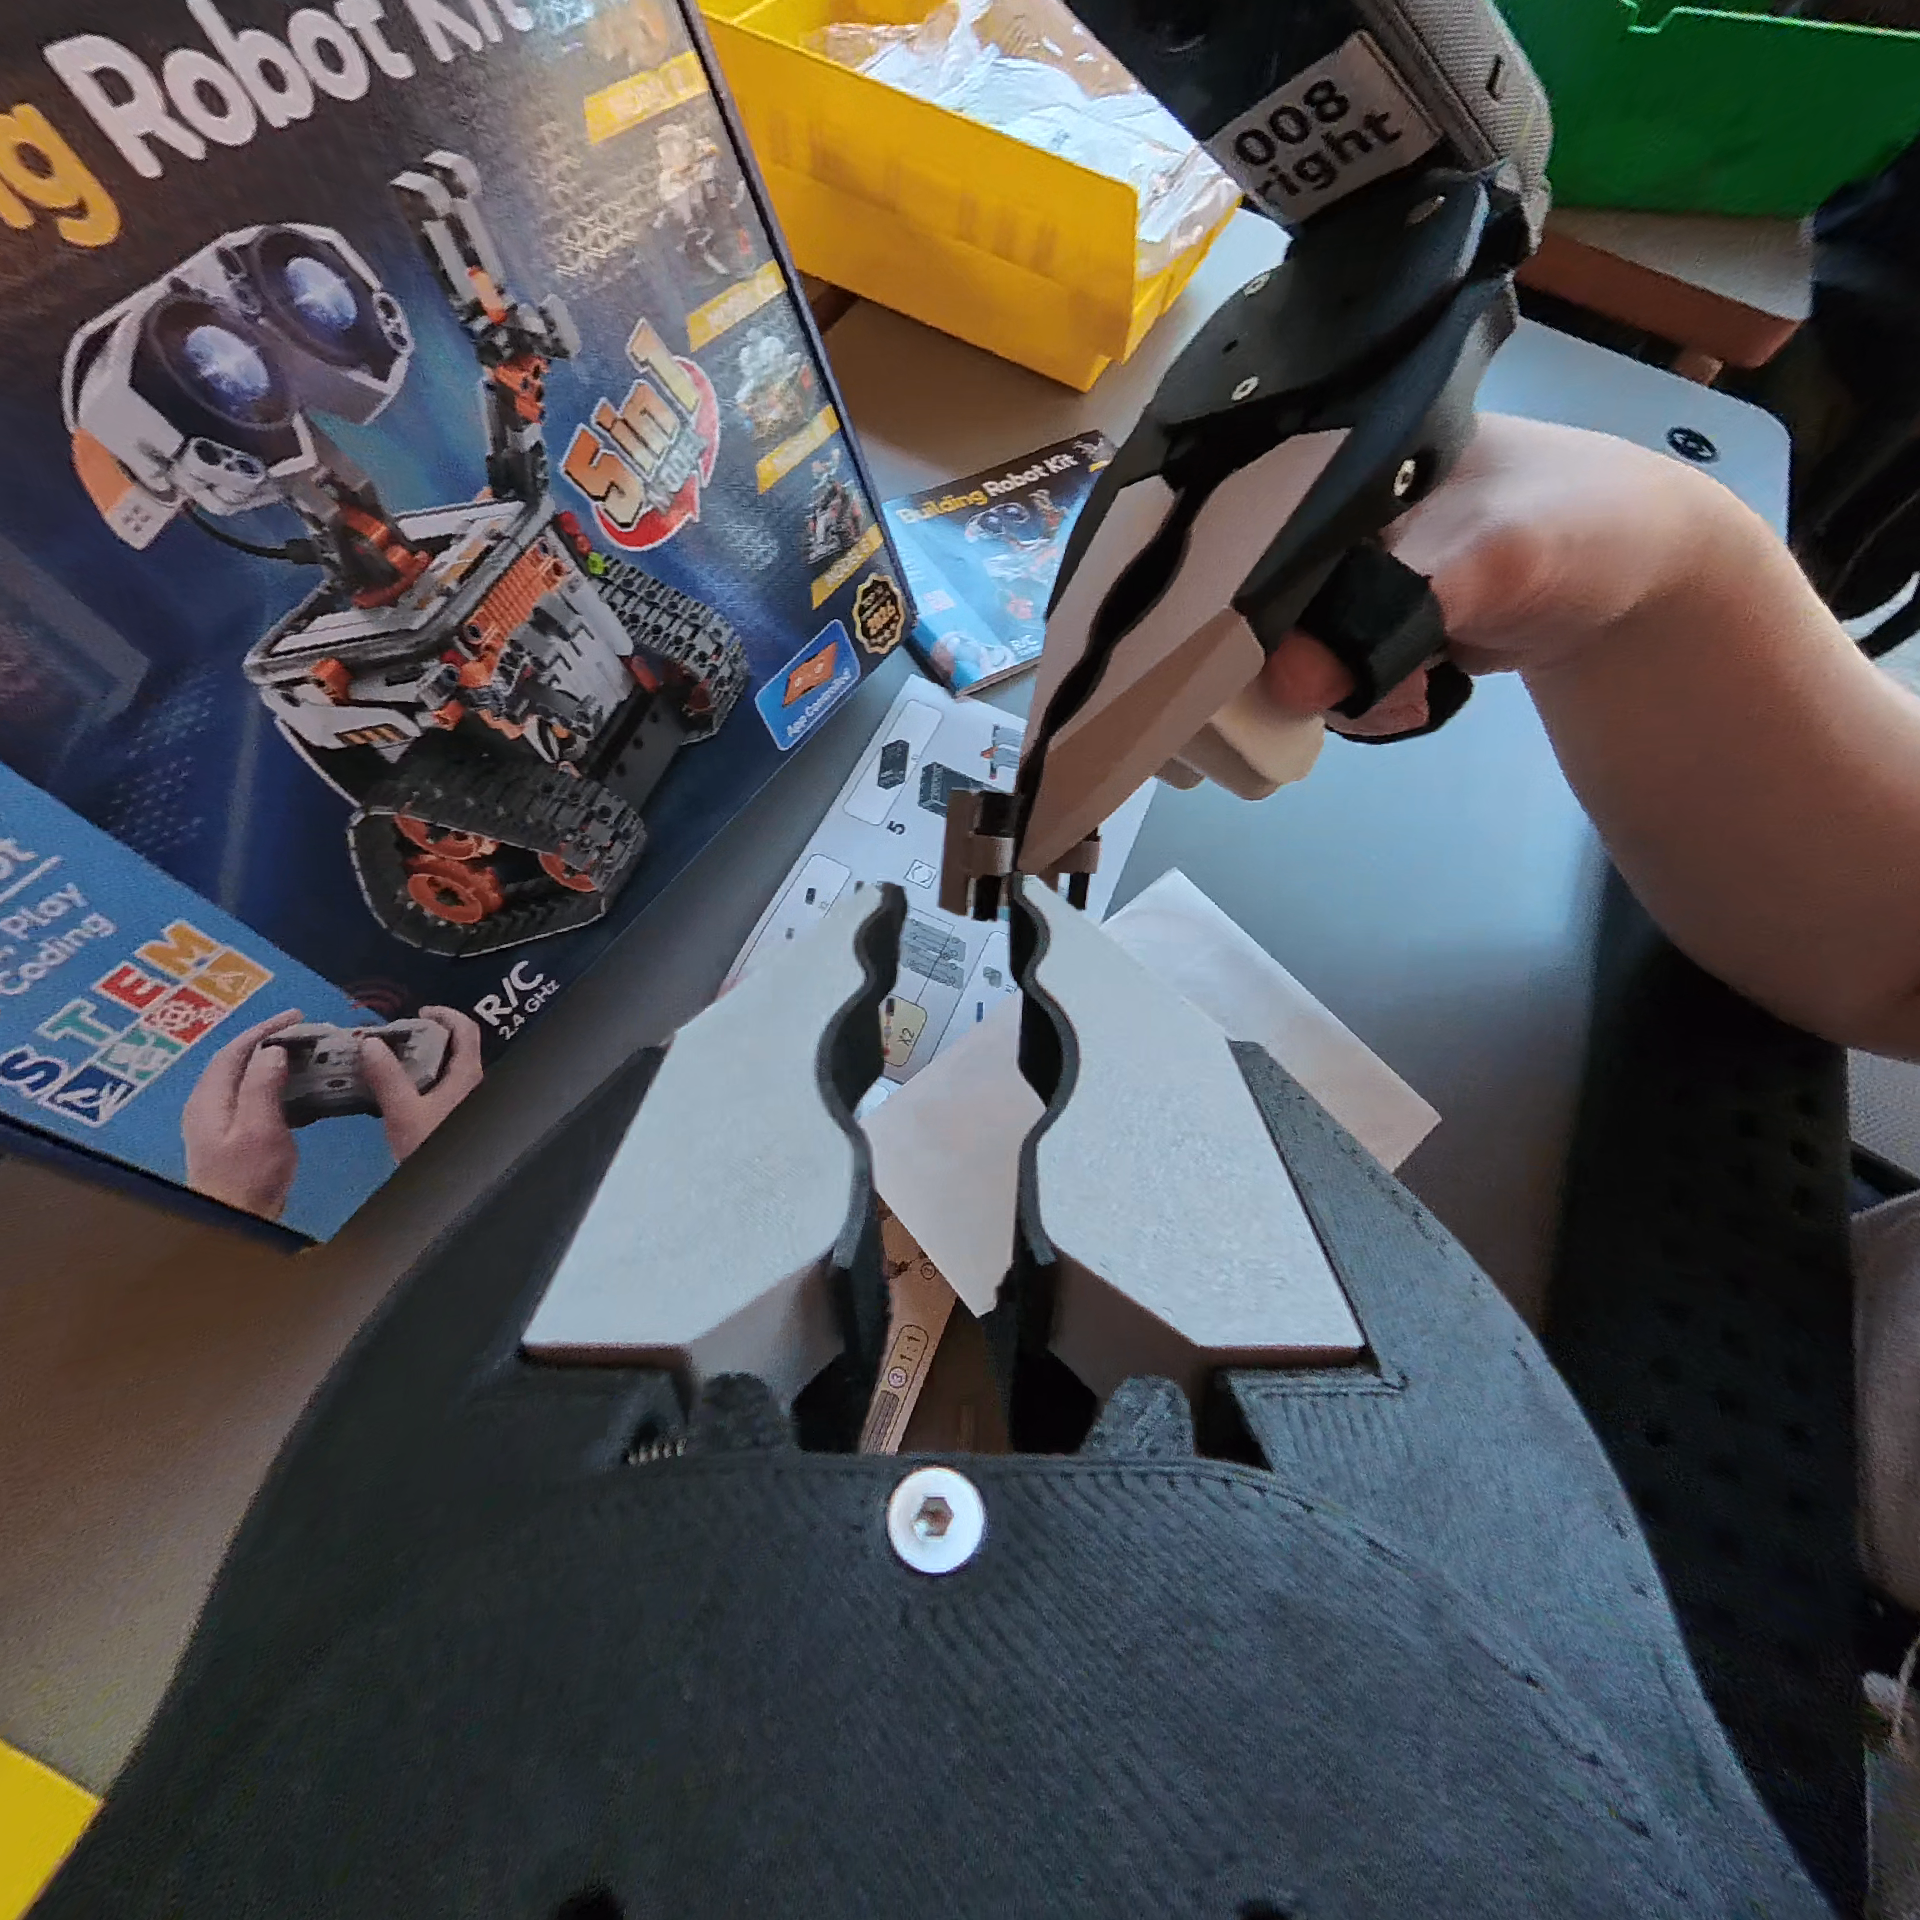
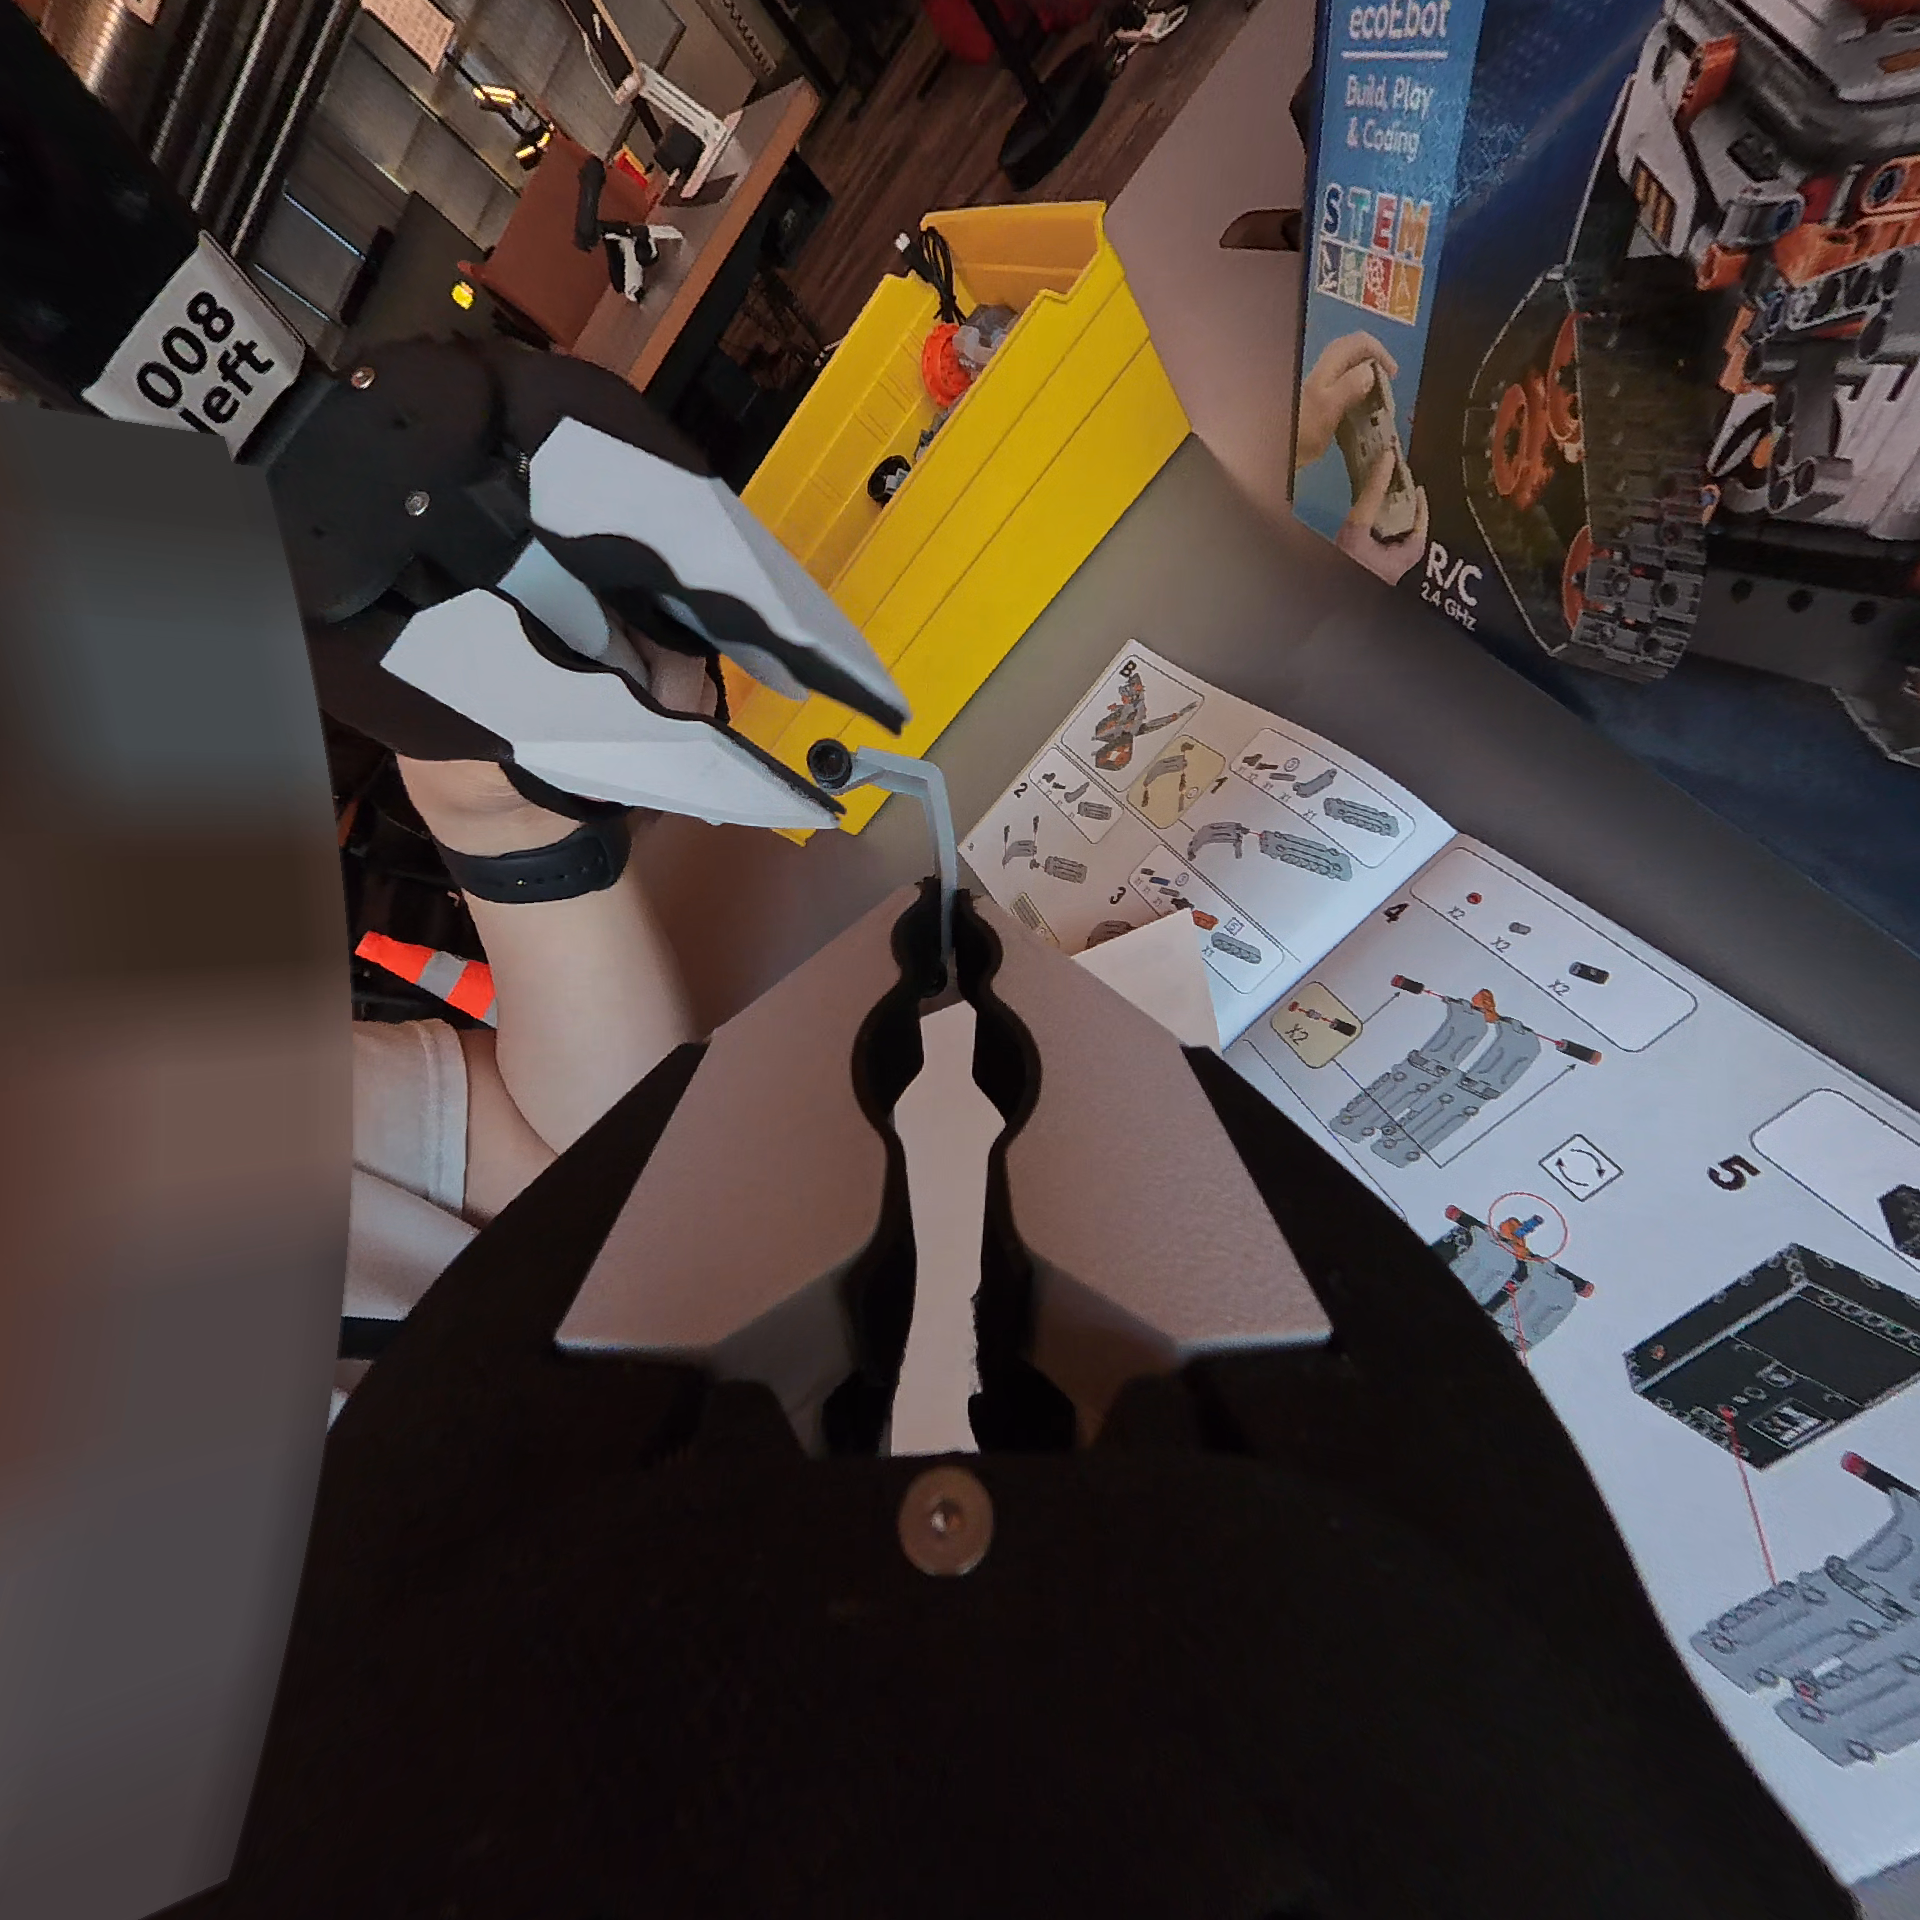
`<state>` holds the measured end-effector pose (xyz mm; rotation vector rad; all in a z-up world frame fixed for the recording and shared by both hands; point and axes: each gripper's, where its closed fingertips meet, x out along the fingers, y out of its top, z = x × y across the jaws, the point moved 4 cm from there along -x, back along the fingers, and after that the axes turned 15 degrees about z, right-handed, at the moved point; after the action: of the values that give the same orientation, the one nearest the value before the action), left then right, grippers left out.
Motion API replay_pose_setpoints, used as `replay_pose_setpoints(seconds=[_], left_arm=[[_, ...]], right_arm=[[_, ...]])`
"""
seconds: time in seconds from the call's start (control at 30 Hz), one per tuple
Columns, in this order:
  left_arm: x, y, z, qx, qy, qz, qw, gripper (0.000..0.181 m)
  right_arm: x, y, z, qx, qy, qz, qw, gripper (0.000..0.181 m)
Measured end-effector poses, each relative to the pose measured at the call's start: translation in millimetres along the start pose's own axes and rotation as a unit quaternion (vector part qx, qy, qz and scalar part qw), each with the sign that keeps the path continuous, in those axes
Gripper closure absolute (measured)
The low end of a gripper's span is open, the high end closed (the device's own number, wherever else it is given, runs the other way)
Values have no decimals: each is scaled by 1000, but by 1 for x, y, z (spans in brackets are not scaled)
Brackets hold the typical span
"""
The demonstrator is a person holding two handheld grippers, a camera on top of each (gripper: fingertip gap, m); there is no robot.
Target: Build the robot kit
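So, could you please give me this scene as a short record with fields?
left gripper: the left gripper is open, its tips at the black pin; contact unclear
right gripper: the right gripper is shut on the grey angled beam
held part: the beam is off the table, with the pin at its far end
beneath: open instruction booklet on the grey table
nearby: yellow bin with loose parts; kit box standing upright
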<state>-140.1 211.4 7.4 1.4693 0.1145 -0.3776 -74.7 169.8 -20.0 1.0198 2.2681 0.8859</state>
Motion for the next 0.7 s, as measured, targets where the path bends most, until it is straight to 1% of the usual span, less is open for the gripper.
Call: replay_pose_setpoints(seconds=[0.07,0.2,0.27,0.37,0.5,0.57,0.63,0.67,0.7], left_arm=[[-2,2,3,10,-10,3,1000,172],[-2,-2,3,23,-15,-6,1000,170],[-1,-3,1,23,-12,-12,1000,172],[-5,1,-2,22,-6,3,1000,175],[-14,6,-6,-45,-24,34,998,176],[-16,6,-10,-75,-24,43,996,176],[-17,7,-17,-110,-12,55,992,176],[-17,7,-20,-129,-8,62,990,176],[-18,7,-23,-151,-6,70,986,176]], right_arm=[[2,0,-3,-2,-3,1,1000,181],[7,-3,-6,-1,-9,-6,1000,181],[10,-4,-7,-7,-12,-8,1000,181],[14,1,-17,-34,15,13,999,175],[14,14,-27,-118,38,69,990,164],[12,20,-29,-174,36,91,980,153],[10,23,-31,-249,30,108,962,134],[9,23,-32,-297,29,113,948,128],[8,23,-34,-355,31,120,927,122]])
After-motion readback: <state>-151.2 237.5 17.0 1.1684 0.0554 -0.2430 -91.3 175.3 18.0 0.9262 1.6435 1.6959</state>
